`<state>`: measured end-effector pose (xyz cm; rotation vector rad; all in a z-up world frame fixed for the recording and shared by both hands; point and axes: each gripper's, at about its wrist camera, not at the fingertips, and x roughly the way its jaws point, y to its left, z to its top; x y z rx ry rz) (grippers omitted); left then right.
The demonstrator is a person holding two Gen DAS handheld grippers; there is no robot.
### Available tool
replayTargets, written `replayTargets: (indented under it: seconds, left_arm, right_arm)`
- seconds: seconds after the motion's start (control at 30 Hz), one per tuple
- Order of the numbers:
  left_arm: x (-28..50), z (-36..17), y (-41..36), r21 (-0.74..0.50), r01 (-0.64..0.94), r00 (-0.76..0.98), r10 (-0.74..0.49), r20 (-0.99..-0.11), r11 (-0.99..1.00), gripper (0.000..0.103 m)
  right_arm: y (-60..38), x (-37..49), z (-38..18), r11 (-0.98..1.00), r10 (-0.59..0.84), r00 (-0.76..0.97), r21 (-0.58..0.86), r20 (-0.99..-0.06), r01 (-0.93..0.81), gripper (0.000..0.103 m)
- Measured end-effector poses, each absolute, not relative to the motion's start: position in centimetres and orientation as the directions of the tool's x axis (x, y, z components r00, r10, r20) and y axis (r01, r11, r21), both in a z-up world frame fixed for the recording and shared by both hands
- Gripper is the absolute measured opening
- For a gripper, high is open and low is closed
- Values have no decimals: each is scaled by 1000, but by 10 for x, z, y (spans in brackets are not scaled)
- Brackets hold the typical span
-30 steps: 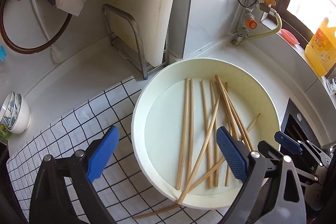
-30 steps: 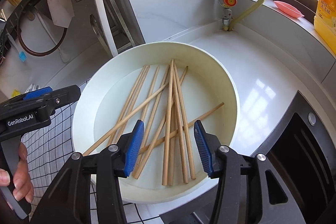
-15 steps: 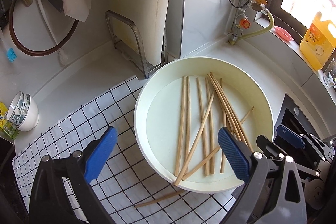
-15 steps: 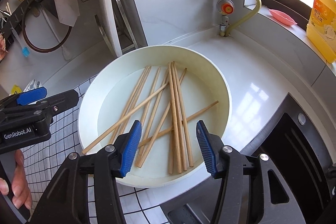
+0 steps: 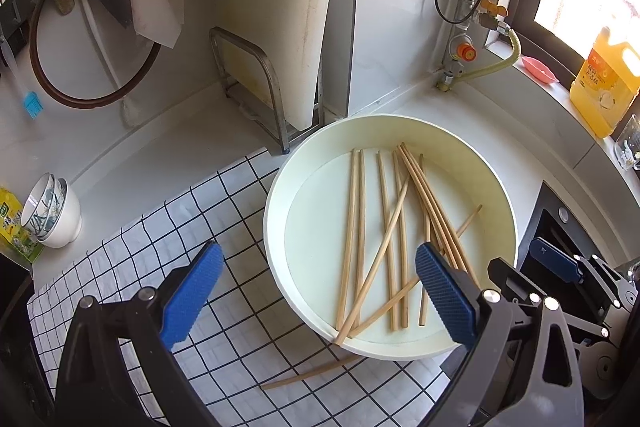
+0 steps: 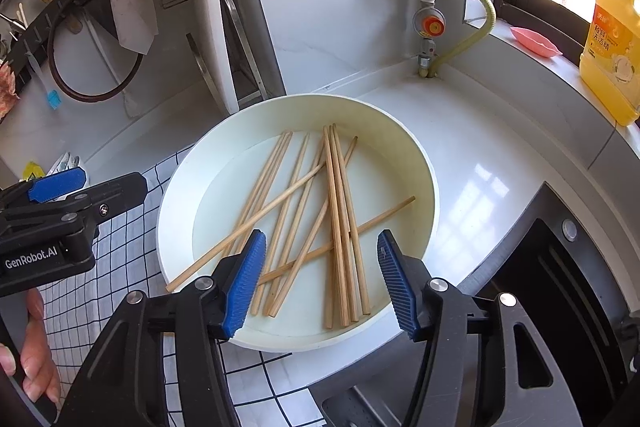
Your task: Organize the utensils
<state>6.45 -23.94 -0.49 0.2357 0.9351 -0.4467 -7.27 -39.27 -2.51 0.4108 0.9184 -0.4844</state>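
While both grippers hang tilted down over the counter, nothing is gripped by either.
Left gripper [image 5: 316,287]: jaws spread wide and empty, one blue pad over the checked cloth [image 5: 160,227], the other over the near rim of the basin.
Right gripper [image 6: 320,281]: jaws have just been widening, now well apart, holding nothing; both pads hover above the near ends of the chopsticks without touching them.
Chopsticks [image 6: 338,223]: a loose crossed heap lying flat in the basin, most running from the near rim away, two slanting across the rest.
Stray chopstick [image 5: 312,373]: outside the basin, on the cloth, just beside the near rim, below and between the left pads.
Basin [image 5: 276,195]: round, cream, sitting partly on the cloth, partly on the white counter [image 6: 500,163].
Hand [image 6: 36,355]: a person's fingers wrap the left gripper's handle.
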Motion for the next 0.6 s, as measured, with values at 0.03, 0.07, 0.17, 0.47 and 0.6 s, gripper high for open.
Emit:
replayTargets:
  seconds: [0.03, 0.07, 0.17, 0.47, 0.6]
  left_arm:
    - [64, -5, -239, 3, 468, 511, -267, -817, 884, 95]
    - [64, -5, -239, 4, 468, 512, -268, -817, 883, 95]
    - [65, -5, -238, 6, 470, 513, -267, -816, 883, 95]
    - [65, -4, -237, 10, 468, 510, -261, -820, 884, 96]
    - [64, -4, -238, 21, 473, 513, -256, -819, 881, 96]
  right_arm:
    - [-392, -73, -25, 818, -221, 514, 130, -829, 560, 56]
    - [-392, -73, -25, 818, -222, 514, 129, -828, 561, 56]
    - [-392, -73, -25, 817, -224, 514, 128, -828, 563, 56]
    - [-392, -74, -23, 816, -231, 513, 123, -827, 565, 56]
    - [-392, -74, -23, 816, -230, 513, 124, -827, 565, 56]
